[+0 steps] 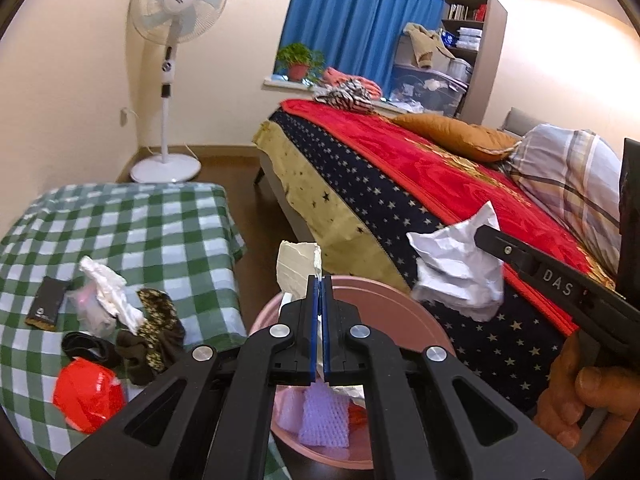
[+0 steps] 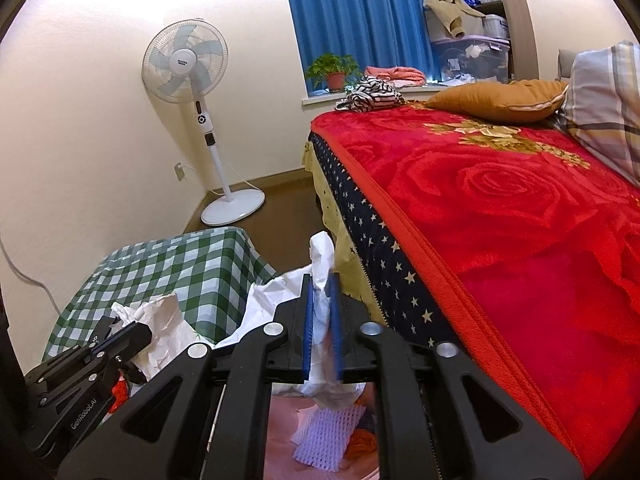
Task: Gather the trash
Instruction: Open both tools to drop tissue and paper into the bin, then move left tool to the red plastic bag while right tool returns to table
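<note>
Pinching a torn cream scrap of paper (image 1: 298,266) between clenched jaws, the left gripper (image 1: 320,300) hangs over the pink bin (image 1: 384,300). The right gripper (image 2: 322,308) has crumpled white paper (image 2: 320,264) between jaws that stand slightly apart, so whether its pads press on the wad cannot be told; it too is above the bin. Both pieces look light, soft and easily torn, best taken at a thick fold. More litter lies on the checked tablecloth (image 1: 140,216): a red wrapper (image 1: 88,394) and white tissue (image 1: 108,292). Gripper bodies hide most of the bin's contents, apart from some foam netting (image 2: 328,436).
</note>
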Motion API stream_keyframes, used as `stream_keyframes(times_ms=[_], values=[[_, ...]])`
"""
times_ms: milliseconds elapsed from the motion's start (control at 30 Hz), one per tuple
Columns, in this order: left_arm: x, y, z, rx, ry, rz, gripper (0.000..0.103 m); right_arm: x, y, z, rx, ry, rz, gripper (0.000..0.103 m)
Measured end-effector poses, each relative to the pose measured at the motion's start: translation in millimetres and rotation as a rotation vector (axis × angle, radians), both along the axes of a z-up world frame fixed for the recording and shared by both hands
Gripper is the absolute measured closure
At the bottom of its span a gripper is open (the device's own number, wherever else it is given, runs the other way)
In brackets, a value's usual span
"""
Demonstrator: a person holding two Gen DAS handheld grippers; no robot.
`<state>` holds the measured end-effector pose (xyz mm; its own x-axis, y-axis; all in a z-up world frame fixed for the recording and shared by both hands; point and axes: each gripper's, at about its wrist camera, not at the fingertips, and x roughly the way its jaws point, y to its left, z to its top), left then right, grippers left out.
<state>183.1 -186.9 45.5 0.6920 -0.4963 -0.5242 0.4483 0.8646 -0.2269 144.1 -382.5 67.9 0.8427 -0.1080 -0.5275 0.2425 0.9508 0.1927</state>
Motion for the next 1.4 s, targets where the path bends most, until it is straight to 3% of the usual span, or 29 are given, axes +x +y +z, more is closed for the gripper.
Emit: stream_keyframes(times_ms=[67, 100, 133, 467, 800, 1067, 1267, 1333, 1400], values=[[2, 1, -3, -0.008, 0.025, -0.004, 0.09, 0, 0, -1, -0.002, 0.002, -0.014, 0.059], [2, 3, -4, -0.018, 0.034, 0.0, 0.081, -2, 0, 1, -0.005, -0.006, -0.025, 0.054], [1, 5, -5, -0.022, 0.038, 0.002, 0.08, -3, 0, 1, -0.005, -0.011, -0.027, 0.052], [-25, 45, 0, -0.025, 0.043, 0.047, 0.08, -9, 10, 7, -0.021, -0.036, 0.019, 0.052], [-48, 138, 9, -0.007, 0.03, 0.202, 0.08, -16, 38, 7, 0.0, -0.045, 0.101, 0.056], [-55, 190, -34, -0.006, 0.086, 0.339, 0.08, -8, 81, 8, 0.006, -0.07, 0.229, 0.073], [-44, 195, -57, 0.011, 0.117, 0.374, 0.079, 8, 107, -3, 0.017, -0.049, 0.292, 0.076], [-39, 193, -61, 0.02, 0.119, 0.374, 0.075, 16, 113, -8, 0.033, -0.038, 0.301, 0.076], [-33, 192, -67, 0.022, 0.127, 0.382, 0.061, 23, 118, -13, 0.044, -0.027, 0.308, 0.076]])
